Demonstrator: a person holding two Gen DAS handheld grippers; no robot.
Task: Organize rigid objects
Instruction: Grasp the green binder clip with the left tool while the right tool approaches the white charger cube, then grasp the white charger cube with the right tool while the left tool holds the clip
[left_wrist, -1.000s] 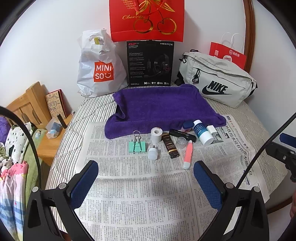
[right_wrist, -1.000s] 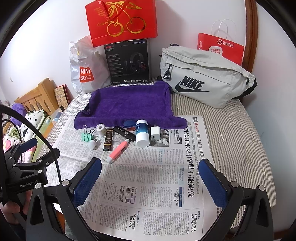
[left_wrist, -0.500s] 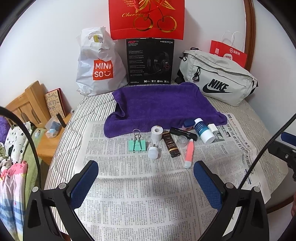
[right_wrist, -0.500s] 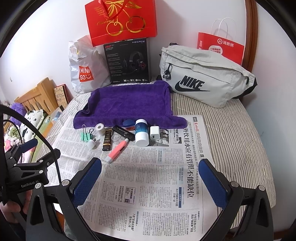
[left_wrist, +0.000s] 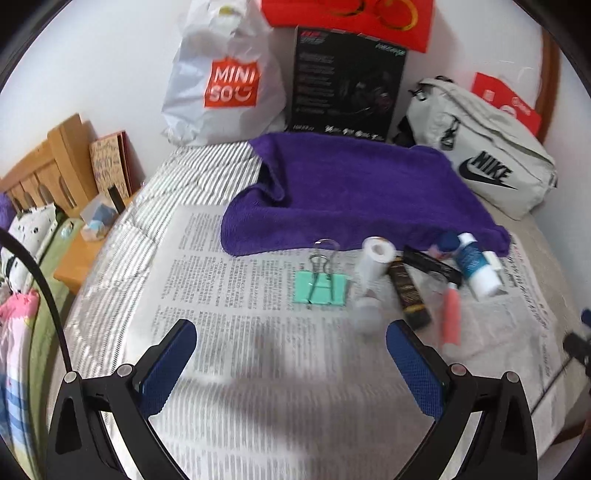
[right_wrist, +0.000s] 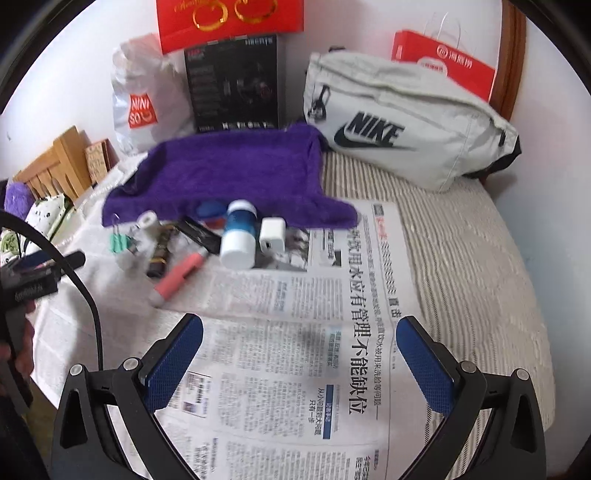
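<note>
Left tool (left_wrist: 291, 334) wide open, right tool (right_wrist: 299, 328) wide open, white plug (right_wrist: 272, 235) clear only in right view, green clip (left_wrist: 320, 287) plain in left view

A row of small rigid items lay on the newspaper (right_wrist: 295, 295) along the near edge of the purple towel (right_wrist: 236, 173). From left to right:

- Green binder clip (left_wrist: 320, 287), flat, wire handles toward the towel.
- White tape roll (left_wrist: 373, 258), on its side.
- Small white round item (left_wrist: 366, 314), blurred.
- Dark brown tube (left_wrist: 409, 291), lying flat.
- Black stick (left_wrist: 430, 261), lying crosswise.
- Pink pen-shaped tube (right_wrist: 179, 275), lying diagonally.
- Blue round lid (right_wrist: 209, 209), at the towel edge.
- Blue bottle with white cap (right_wrist: 239, 236), cap toward the camera.
- White charger cube (right_wrist: 272, 236), just beside the bottle.
</note>
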